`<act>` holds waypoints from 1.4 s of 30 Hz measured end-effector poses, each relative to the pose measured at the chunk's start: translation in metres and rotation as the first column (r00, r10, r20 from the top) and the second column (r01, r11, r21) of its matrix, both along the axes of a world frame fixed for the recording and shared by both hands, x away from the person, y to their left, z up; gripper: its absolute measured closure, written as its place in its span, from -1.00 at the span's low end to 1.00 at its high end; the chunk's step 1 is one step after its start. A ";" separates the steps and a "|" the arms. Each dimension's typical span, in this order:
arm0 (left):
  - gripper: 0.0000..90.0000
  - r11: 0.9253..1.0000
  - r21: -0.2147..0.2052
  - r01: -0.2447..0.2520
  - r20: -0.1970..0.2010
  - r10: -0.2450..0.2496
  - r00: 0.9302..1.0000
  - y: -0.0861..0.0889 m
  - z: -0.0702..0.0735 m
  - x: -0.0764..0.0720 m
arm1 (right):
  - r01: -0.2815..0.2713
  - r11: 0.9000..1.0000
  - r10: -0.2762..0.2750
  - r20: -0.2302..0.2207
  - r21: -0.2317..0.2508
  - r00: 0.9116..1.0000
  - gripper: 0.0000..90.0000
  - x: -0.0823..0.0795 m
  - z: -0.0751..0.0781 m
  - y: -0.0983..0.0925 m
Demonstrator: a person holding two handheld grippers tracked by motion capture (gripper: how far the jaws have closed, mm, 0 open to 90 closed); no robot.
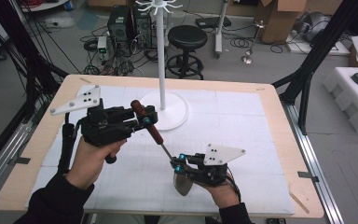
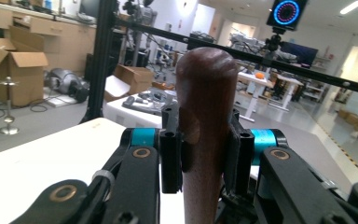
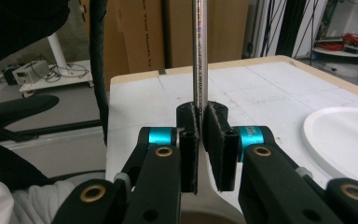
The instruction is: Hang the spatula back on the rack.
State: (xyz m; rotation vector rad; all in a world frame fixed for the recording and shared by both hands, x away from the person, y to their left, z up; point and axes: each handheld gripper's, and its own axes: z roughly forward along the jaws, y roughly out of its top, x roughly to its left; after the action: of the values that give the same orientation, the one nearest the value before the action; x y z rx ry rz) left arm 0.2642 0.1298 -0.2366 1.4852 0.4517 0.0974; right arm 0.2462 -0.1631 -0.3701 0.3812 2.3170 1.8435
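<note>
A long utensil with a dark reddish-brown turned wooden handle (image 1: pixel 145 121), a thin shiny metal shaft (image 3: pixel 199 56) and a broad steel blade (image 1: pixel 183 183) is hanging tilted above the white table mat, handle end lying up and leftward, blade pointing down toward the near edge.

Spatula (image 1: pixel 156 135) — glossy dark wood handle (image 2: pixel 205 126), polished metal shaft (image 3: pixel 199 51).

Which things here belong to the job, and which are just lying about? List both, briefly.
In the job:
- wood-handled metal spatula
- left gripper, shut on its handle
- right gripper, shut on its shaft
- white hook stand, probably, standing on the table

Lying about, on the floor beyond:
- black stool
- computer towers
- cardboard boxes
</note>
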 end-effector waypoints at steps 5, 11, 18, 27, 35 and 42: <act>0.61 0.999 0.038 0.026 0.035 -0.027 0.999 -0.010 0.010 -0.002 | 0.000 1.000 0.000 -0.002 0.024 1.000 0.82 0.000 0.001 0.002; 0.62 0.994 0.088 0.064 0.056 -0.069 0.996 -0.017 0.017 -0.002 | 0.018 0.996 -0.014 -0.055 0.085 0.998 0.20 0.004 0.001 0.000; 0.62 0.986 0.098 0.137 0.062 -0.143 0.988 -0.013 0.017 0.001 | -0.057 0.991 0.070 -0.106 0.123 0.992 -0.26 0.007 0.001 0.002; 0.61 0.957 0.142 0.253 0.081 -0.266 0.961 -0.012 0.014 0.004 | -0.176 0.976 0.186 -0.065 0.127 0.980 -0.38 0.011 0.009 0.015; 0.61 0.950 0.133 0.281 0.087 -0.294 0.952 -0.011 0.015 0.002 | -0.226 0.967 0.230 -0.021 0.115 0.973 0.30 0.013 0.012 0.022; 0.61 0.950 0.134 0.281 0.094 -0.294 0.951 -0.010 0.015 0.001 | -0.257 0.958 0.258 0.004 0.124 0.966 0.84 0.013 0.012 0.024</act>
State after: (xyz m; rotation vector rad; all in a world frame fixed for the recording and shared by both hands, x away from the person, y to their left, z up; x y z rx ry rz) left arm 0.2649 0.1200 -0.2221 1.6392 0.1353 -0.0240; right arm 0.2588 -0.1391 -0.3576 0.1077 2.3627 2.1147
